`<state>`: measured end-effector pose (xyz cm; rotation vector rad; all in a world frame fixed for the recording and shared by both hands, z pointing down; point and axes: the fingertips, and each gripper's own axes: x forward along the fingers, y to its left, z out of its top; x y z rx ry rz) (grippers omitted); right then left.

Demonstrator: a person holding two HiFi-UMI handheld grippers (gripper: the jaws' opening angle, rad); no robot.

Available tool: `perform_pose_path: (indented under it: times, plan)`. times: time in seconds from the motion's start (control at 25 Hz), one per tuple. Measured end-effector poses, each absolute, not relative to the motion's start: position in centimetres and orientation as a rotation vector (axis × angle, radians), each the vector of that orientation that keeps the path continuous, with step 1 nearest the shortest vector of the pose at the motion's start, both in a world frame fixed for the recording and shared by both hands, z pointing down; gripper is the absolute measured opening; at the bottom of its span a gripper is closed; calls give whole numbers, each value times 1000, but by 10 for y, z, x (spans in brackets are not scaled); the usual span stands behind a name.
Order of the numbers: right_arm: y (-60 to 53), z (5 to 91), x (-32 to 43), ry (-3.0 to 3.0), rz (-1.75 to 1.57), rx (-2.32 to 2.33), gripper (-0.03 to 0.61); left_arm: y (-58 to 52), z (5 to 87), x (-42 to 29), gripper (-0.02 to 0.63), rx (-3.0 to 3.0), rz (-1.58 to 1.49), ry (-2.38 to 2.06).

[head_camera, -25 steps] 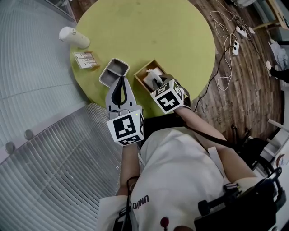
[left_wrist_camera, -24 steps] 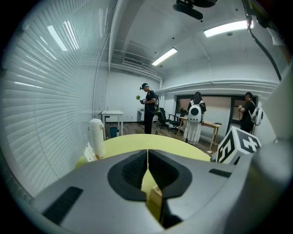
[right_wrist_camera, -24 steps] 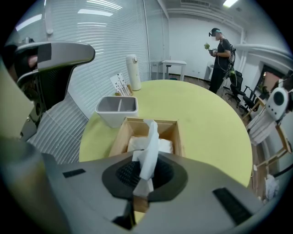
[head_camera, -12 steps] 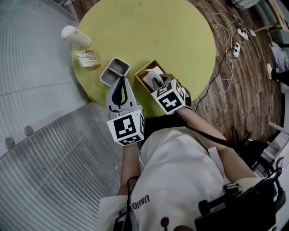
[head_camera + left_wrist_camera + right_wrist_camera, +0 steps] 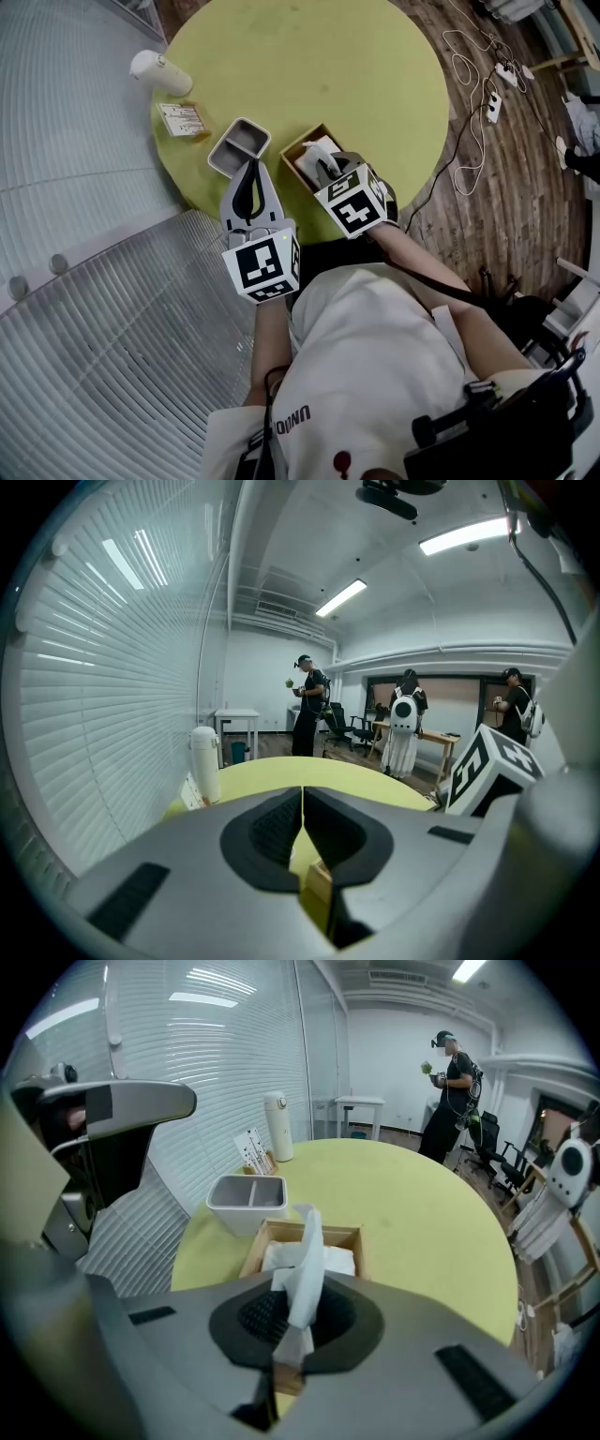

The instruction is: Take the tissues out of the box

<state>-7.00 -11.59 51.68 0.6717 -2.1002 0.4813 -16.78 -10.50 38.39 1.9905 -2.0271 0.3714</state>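
Observation:
A wooden tissue box [image 5: 302,156] [image 5: 352,1239] sits near the front edge of the round yellow-green table [image 5: 319,66]. White tissues [image 5: 317,150] fill it. My right gripper [image 5: 328,171] [image 5: 295,1312] hovers over the box, shut on a white tissue [image 5: 307,1260] that stands up between its jaws above the box. My left gripper [image 5: 249,187] [image 5: 302,822] is shut and empty, held over the table's near edge left of the box.
A grey two-compartment container [image 5: 238,147] [image 5: 247,1196] stands just left of the box. A white bottle [image 5: 159,75] [image 5: 277,1127] and a small card holder [image 5: 179,120] stand at the table's left edge. Cables and a power strip [image 5: 492,89] lie on the wooden floor at right. People stand in the background.
The right gripper has shifted slightly right and up with the tissue in its jaws. The left gripper has stayed put.

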Motion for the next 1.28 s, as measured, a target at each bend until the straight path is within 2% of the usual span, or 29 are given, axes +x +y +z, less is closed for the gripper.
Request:
perform_pose_path:
  times: [1.28]
  plan:
    - [-114,500,-74,-2186,456,665,23,-89,388,-168,18,1956,357,-2063]
